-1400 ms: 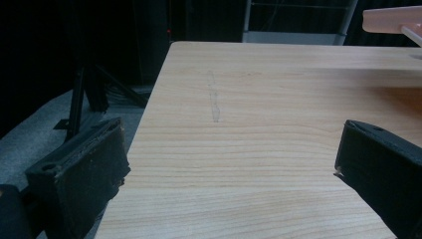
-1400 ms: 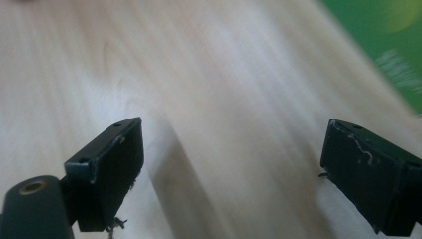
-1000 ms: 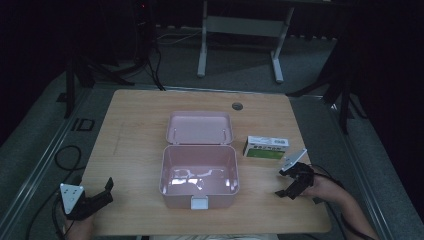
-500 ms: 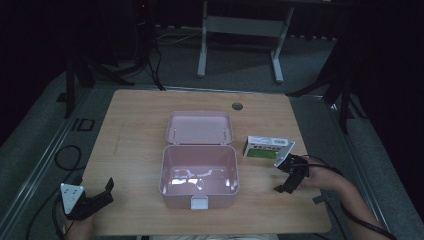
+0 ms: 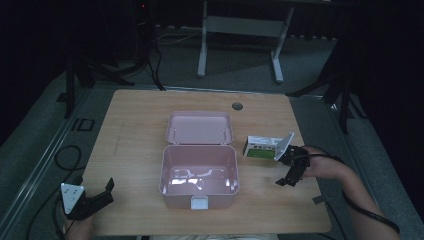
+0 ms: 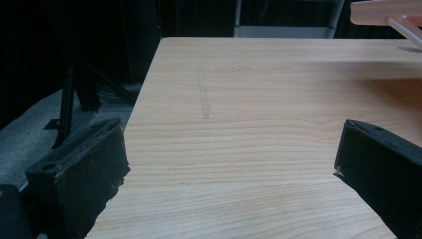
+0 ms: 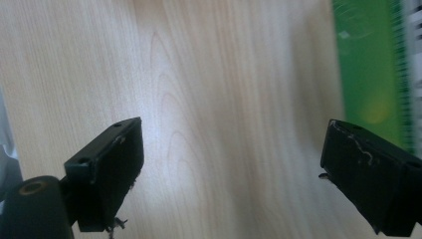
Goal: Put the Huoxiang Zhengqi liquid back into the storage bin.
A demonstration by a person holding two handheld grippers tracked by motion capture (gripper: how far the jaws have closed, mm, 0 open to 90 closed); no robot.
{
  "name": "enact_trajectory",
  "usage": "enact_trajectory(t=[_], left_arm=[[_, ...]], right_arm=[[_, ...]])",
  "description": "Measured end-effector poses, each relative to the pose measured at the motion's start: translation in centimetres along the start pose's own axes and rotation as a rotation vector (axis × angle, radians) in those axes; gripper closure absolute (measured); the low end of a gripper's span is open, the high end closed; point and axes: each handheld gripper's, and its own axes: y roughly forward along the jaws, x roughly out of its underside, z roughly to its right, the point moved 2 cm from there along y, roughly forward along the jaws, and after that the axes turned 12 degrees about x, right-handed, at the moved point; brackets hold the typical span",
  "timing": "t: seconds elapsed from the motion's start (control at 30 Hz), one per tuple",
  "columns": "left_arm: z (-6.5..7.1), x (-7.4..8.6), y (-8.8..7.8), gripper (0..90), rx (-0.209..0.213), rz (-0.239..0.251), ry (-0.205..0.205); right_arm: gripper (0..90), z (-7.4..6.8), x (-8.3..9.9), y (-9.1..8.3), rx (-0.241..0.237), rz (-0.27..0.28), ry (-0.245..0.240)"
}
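Observation:
A pink lidded box [image 5: 200, 167] stands open in the middle of the wooden table [image 5: 135, 130], its lid laid back. To its right lies a small green and white carton [image 5: 260, 148], also seen as a green face [image 7: 370, 74] in the right gripper view. My right gripper [image 5: 291, 169] hovers just right of the carton, pointing down at the table, its jaws wide open and empty. At the table's near left corner my left gripper [image 5: 102, 194] is open and empty, aimed across bare wood toward the box edge [image 6: 385, 12].
A round grommet [image 5: 237, 106] sits near the table's far edge. Dark stands and a grey frame [image 5: 240, 25] stand on the floor behind the table. Cables [image 5: 65, 155] lie on the floor at the left.
My right gripper has moved left and a little forward, closing in on the carton's right end. The left gripper has stayed nearly still.

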Motion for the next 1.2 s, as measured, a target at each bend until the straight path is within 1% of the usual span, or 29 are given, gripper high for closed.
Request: enact_trajectory(t=[0.13,0.17,0.27,0.3,0.33,0.4,0.57,0.63,0.73,0.77,0.8,0.83,0.87,0.9,1.0,1.1,1.2], left_arm=[[0.0,0.0,0.0,0.4,0.005,0.0,-0.004],[0.0,0.0,0.0,0.4,0.005,0.0,-0.005],[0.0,0.0,0.0,0.4,0.006,0.0,-0.006],[0.0,0.0,0.0,0.4,0.007,0.0,-0.006],[0.0,0.0,0.0,0.4,0.007,0.0,-0.006],[0.0,0.0,0.0,0.4,0.007,0.0,-0.005],[0.0,0.0,0.0,0.4,0.008,-0.001,-0.004],[0.0,0.0,0.0,0.4,0.008,-0.001,-0.004],[0.0,0.0,0.0,0.4,0.009,0.0,-0.003],[0.0,0.0,0.0,0.4,0.01,-0.002,-0.005],[0.0,0.0,0.0,0.4,0.012,-0.005,-0.004],[0.0,0.0,0.0,0.4,0.013,-0.006,-0.001],[0.0,0.0,0.0,0.4,0.013,-0.006,-0.001],[0.0,0.0,0.0,0.4,0.013,-0.006,-0.001],[0.0,0.0,0.0,0.4,0.014,-0.003,-0.002],[0.0,0.0,0.0,0.4,0.015,-0.007,-0.001],[0.0,0.0,0.0,0.4,0.014,-0.008,0.001]], right_arm=[[9.7,1.1,-0.7,-1.3,0.007,-0.005,0.003],[9.8,1.4,-0.9,-1.7,0.018,0.001,-0.002],[9.8,2.1,-1.3,-2.3,0.022,0.002,0.004],[9.8,2.3,-1.3,-2.4,0.022,-0.002,0.003],[9.8,2.5,-1.5,-2.4,0.032,-0.007,-0.004],[9.8,3.0,-1.6,-2.5,0.034,-0.02,-0.004],[9.8,4.3,-2.1,-2.6,0.051,-0.032,-0.002],[9.8,4.9,-2.4,-2.6,0.049,-0.036,0.0],[9.8,5.7,-2.8,-2.6,0.063,-0.049,0.0],[9.8,6.3,-3.0,-2.6,0.065,-0.05,0.008],[9.8,6.3,-3.0,-2.6,0.065,-0.05,0.008],[10.5,6.5,-3.1,-2.5,0.07,-0.052,0.004],[14.5,6.8,-3.2,-2.6,0.094,-0.048,-0.004],[14.3,7.0,-3.4,-2.5,0.095,-0.039,-0.003],[15.4,7.7,-3.7,-2.5,0.089,-0.037,0.01],[16.3,8.2,-4.0,-2.2,0.083,-0.05,0.008],[17.3,8.8,-4.3,-1.6,0.085,-0.078,-0.001]])
